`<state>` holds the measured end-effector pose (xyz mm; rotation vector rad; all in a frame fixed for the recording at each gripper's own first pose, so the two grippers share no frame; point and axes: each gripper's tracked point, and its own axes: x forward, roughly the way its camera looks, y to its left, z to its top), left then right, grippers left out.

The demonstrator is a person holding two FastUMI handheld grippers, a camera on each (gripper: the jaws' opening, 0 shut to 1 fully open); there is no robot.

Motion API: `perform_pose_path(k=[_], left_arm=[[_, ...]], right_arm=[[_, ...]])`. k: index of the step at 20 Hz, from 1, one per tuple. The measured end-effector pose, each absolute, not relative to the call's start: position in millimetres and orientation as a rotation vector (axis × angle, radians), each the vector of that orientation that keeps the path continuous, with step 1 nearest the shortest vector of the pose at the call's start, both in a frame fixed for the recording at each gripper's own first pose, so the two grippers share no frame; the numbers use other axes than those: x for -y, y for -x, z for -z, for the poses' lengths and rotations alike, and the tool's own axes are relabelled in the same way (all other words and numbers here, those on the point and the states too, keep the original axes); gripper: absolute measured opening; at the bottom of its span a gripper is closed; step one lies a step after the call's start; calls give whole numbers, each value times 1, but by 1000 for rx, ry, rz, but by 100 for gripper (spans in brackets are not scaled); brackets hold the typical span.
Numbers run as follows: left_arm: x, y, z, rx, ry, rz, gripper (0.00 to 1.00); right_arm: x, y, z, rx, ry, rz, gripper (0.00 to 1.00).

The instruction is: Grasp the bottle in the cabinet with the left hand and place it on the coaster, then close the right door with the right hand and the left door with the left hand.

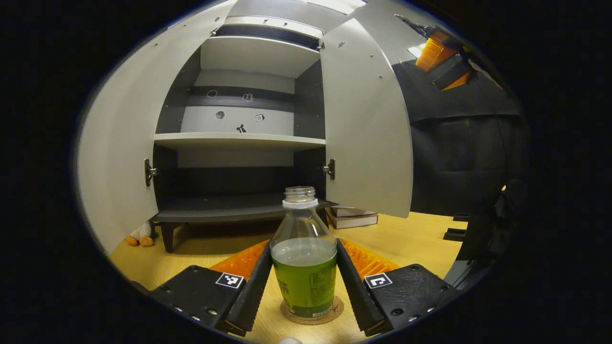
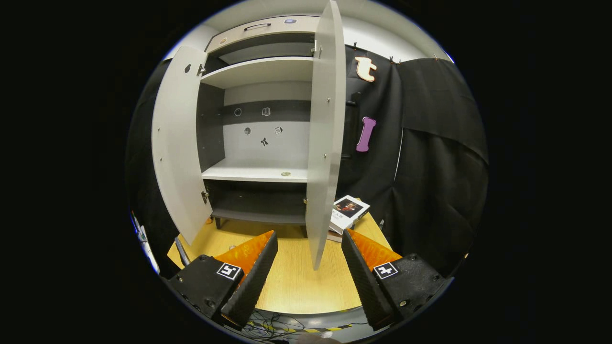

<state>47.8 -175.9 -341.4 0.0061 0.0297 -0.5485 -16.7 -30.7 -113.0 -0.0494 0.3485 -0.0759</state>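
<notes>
bottle: our bottle (image 1: 304, 258) stands upright dead centre between the left claw's (image 1: 304, 282) fingers, cap off, green drink about halfway up. It's out of the cabinet (image 1: 239, 138) and on the table (image 1: 420, 239).

coaster: round cork coaster (image 1: 334, 310) sits right under the bottle, its rim peeking out at the base. Looks like the bottle is seated on it, so the placing step seems about done.

left claw: fingers hug both sides of the bottle's lower body. We can't tell for sure if they're pressing or already a hair loose, the pads sit so tight to the glass. We'd guess the hold is there to keep it steady until the base is flat.

right claw: our right claw (image 2: 309, 272) is wide open and holds nothing, hanging over the table edge. The right door's (image 2: 325, 134) bottom corner hangs just ahead of it, between the finger lines, handy for the push we need next.

doors: left door (image 1: 119, 143) swings out far to the left of the left claw, the right door to its right. Both fully open, so both closings are left to do.

books: a small stack (image 1: 351, 217) lies ahead and right of the left claw, near the right door's foot, probably clear of its swing but worth a look.
</notes>
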Motion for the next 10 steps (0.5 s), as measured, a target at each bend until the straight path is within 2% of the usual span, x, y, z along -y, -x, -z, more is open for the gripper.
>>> perform_pose_path(k=[4,6,7,10], left_arm=[[177,-47,345,-60,-27,561,80],[174,-45,339,-61,-40,551,95],[175,-45,333,-57,-39,549,97],[173,-46,306,-31,-15,537,96]], right_arm=[[32,15,114,-353,42,79,83],[31,13,112,-348,34,79,83],[31,11,113,-347,34,80,83],[28,9,112,-341,23,77,83]])
